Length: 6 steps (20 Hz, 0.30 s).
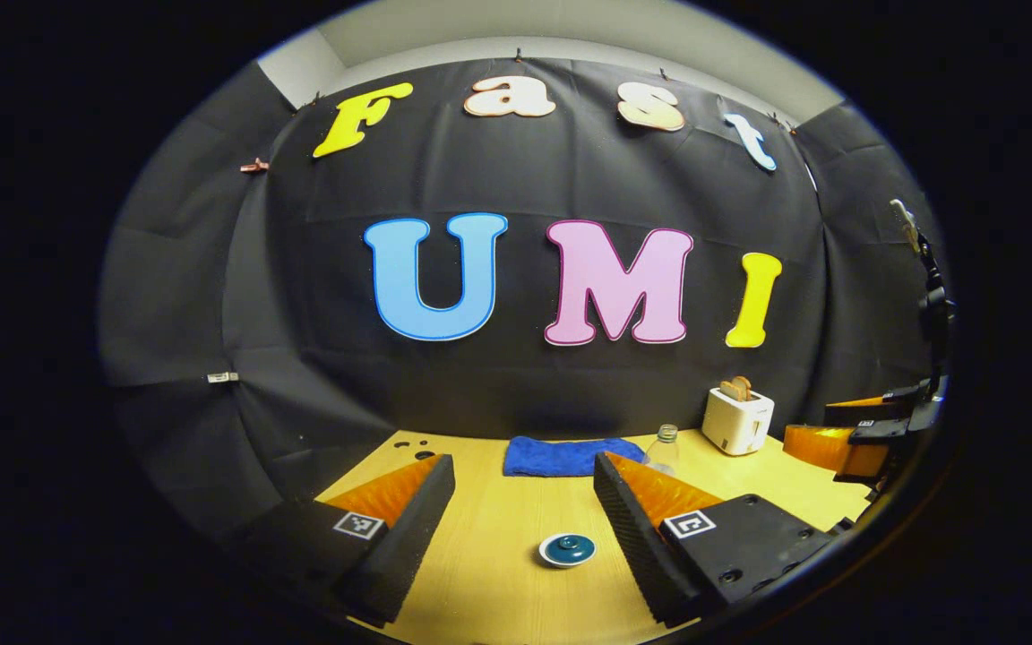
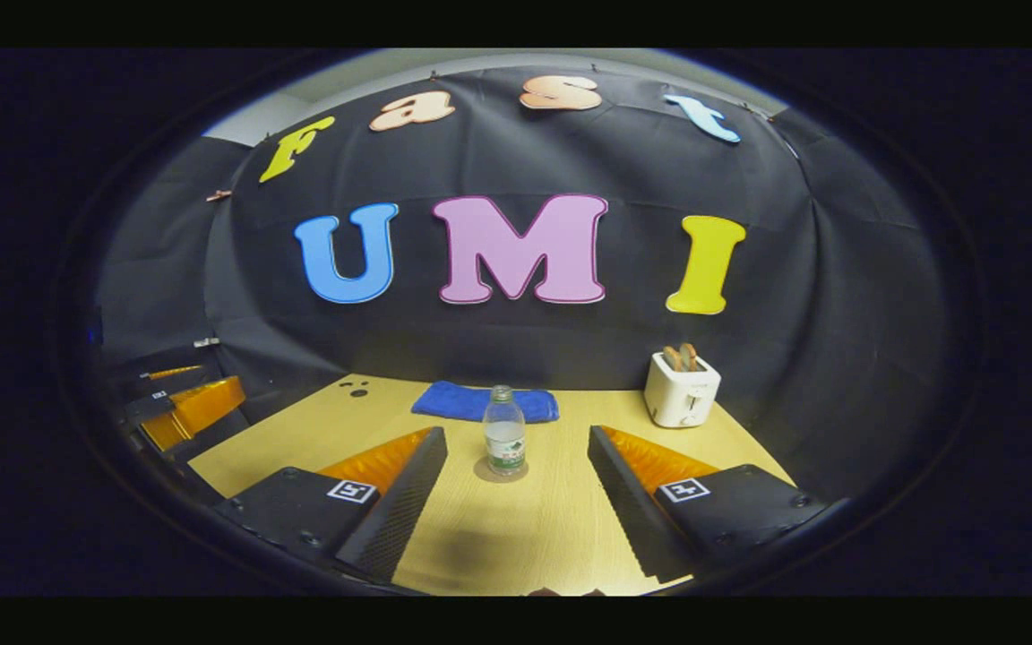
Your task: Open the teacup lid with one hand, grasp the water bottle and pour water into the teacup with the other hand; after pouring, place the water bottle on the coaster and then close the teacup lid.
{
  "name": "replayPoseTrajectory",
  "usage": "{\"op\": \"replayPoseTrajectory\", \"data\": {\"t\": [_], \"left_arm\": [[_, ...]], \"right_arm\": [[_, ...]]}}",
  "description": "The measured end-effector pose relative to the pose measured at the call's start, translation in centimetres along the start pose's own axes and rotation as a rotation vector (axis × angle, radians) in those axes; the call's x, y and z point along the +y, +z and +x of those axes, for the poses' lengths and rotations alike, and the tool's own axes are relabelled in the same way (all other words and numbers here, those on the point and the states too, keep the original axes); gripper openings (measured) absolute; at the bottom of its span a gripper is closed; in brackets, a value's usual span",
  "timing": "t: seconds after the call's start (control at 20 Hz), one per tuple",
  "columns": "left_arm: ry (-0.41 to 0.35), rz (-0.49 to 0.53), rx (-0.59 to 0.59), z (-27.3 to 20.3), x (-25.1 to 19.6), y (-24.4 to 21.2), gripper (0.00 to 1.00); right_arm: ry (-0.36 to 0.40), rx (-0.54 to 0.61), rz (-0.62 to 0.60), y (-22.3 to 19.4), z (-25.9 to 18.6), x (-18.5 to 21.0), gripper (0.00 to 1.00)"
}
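Note:
A lidded teacup [image 1: 567, 549] with a dark blue lid sits on the wooden table [image 1: 489, 573], low between the fingers of my left gripper [image 1: 523, 470], which is open and holds nothing. The clear water bottle [image 1: 664, 448] stands upright farther back, partly behind that gripper's right-hand finger. In the right gripper view the bottle [image 2: 505, 437] stands straight ahead on a thin round coaster [image 2: 485, 469]. My right gripper [image 2: 516, 443] is open, short of the bottle and not touching it.
A folded blue cloth [image 1: 570, 455] [image 2: 458, 400] lies at the table's back edge. A white toaster [image 1: 737, 419] [image 2: 681, 389] with toast stands at the back right. The right gripper [image 1: 874, 430] hovers at the table's right side, the left gripper [image 2: 176, 403] at its left.

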<state>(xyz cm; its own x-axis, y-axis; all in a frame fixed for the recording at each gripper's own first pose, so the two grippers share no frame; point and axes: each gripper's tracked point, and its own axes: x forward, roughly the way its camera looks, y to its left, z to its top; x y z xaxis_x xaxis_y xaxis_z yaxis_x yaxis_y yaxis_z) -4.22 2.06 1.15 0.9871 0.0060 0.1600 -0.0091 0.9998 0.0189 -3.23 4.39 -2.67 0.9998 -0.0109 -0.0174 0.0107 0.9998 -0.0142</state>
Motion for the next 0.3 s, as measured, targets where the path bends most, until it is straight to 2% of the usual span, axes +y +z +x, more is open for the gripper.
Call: {"op": "replayPoseTrajectory", "data": {"t": [0.3], "left_arm": [[-0.049,0.018,-0.018,0.05,-0.84,0.16,0.98]], "right_arm": [[-0.016,0.014,0.011,0.07,-0.43,-0.34,0.98]]}}
